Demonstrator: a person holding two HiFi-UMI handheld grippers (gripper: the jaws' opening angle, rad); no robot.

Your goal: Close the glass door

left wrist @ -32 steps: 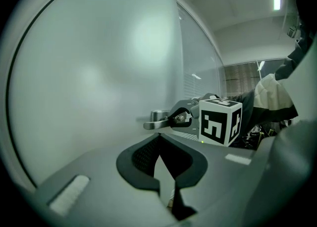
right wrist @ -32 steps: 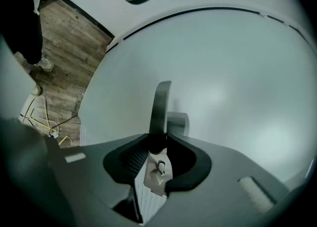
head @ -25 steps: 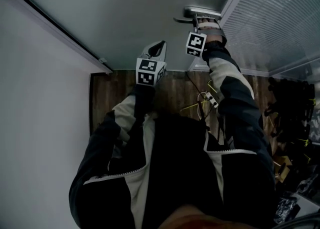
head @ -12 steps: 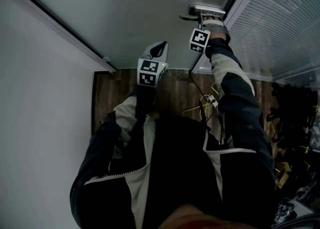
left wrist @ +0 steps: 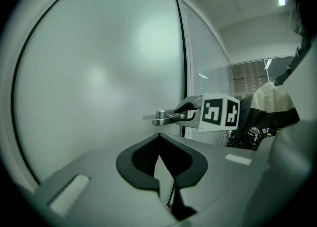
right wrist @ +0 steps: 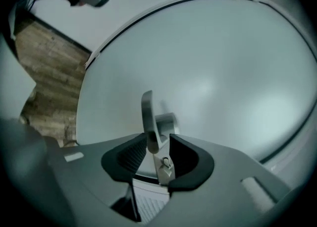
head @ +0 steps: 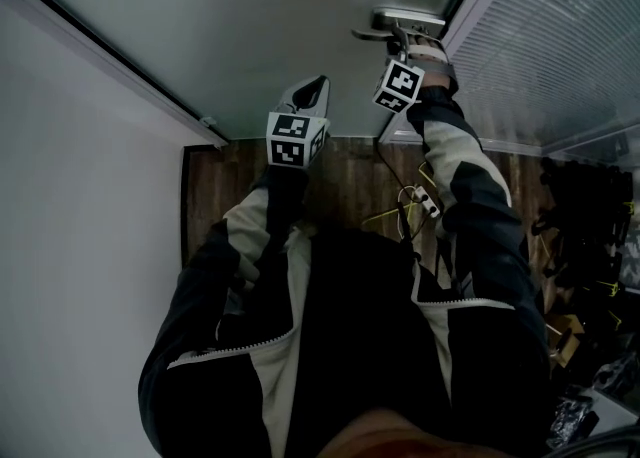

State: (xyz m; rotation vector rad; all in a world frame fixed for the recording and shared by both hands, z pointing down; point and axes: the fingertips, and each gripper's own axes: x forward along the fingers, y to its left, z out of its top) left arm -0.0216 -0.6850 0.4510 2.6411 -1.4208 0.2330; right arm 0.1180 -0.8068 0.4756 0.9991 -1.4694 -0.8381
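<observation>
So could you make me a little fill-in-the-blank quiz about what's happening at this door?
1. The right gripper has just been opening its jaws, which stand either side of the metal ____ on the door.
2. The left gripper has its jaws together and holds ____.
3. The floor below is brown ____.

Missing words: handle; nothing; wood.
</observation>
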